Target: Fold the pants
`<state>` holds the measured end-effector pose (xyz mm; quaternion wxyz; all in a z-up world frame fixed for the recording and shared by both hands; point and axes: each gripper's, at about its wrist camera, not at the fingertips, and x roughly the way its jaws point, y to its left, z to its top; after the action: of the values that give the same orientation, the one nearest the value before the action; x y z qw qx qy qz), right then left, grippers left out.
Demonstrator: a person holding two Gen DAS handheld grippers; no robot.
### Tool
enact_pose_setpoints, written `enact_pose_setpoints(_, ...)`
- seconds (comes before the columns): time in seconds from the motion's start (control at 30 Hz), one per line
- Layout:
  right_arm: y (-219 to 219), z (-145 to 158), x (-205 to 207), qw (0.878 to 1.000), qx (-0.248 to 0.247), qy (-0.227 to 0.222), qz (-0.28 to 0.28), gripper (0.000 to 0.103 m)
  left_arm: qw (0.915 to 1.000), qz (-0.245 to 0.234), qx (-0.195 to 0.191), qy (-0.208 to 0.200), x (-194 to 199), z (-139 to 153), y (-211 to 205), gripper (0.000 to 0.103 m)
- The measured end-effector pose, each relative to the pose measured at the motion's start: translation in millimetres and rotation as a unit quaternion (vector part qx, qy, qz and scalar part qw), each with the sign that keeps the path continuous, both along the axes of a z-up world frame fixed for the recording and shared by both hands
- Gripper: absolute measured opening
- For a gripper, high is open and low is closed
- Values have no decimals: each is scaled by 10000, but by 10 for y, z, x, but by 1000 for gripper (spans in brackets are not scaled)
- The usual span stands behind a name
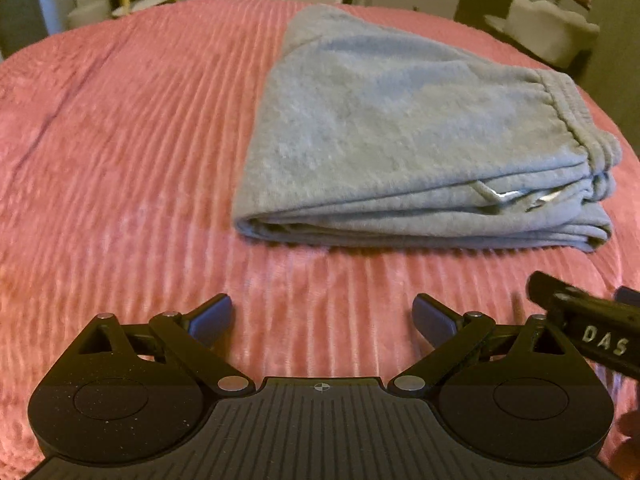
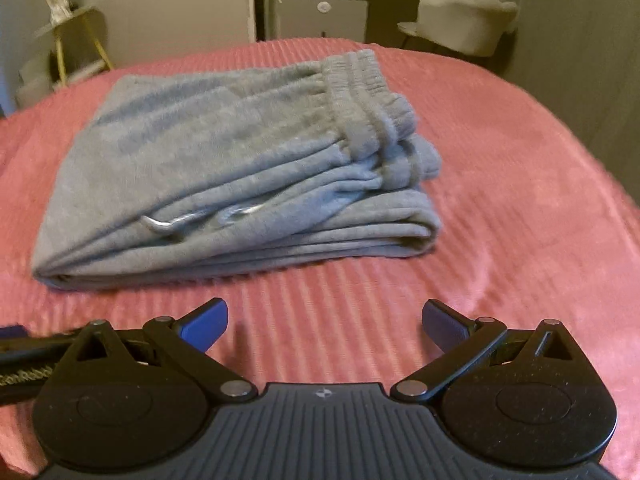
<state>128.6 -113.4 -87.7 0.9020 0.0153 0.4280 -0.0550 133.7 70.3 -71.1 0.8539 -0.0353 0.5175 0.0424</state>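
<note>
**A:** Which step was in hand?

**B:** By my reading, the last one. The grey pants point(image 1: 408, 132) lay as a compact stack of layers on the pink bedspread point(image 1: 120, 160), with the waistband point(image 2: 360, 88) on top at the right end. Nothing was being gripped. The left gripper point(image 1: 322, 318) had its fingers spread wide over bare bedspread, and the right gripper point(image 2: 324, 322) was the same, both short of the bundle's near edge.

**A:** So what did the next move call for?

**B:** Little, I judged: either pull both tools back, or press the top layer flat, since the edges near the waistband were bunched and uneven.

**A:** Where did the bundle sit for each camera?

**B:** From the left wrist, at about one o'clock. From the right wrist, at about eleven o'clock.

**A:** Did one view show something the other lacked?

**B:** The right wrist showed the drawstring point(image 2: 168, 224) poking out between layers far more clearly, and the ribbing of the waistband. The left wrist showed the right tool's black body at four o'clock, lettered "DAS".
</note>
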Motion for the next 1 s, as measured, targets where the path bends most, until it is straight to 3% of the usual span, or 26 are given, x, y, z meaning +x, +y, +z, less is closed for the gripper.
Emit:
enact_pose_setpoints(0.1,-21,-93,-71,9998,-26,-98,148,103,9999,-43,-94,67,6,-19,-15,100)
enact_pose_setpoints(0.4,18,-195,15,9969,-388,-52,686,103,9994,-33,268,195,45,-98,-137,100)
enact_pose_setpoints(0.73,-160,-125,19,9980,207,-77,586,103,9983,-146,518,208,64,-123,-225,100)
enact_pose_setpoints(1.0,-130,-107,-25,9979,142,-144,609,103,9983,-116,517,249,37,-125,-225,100)
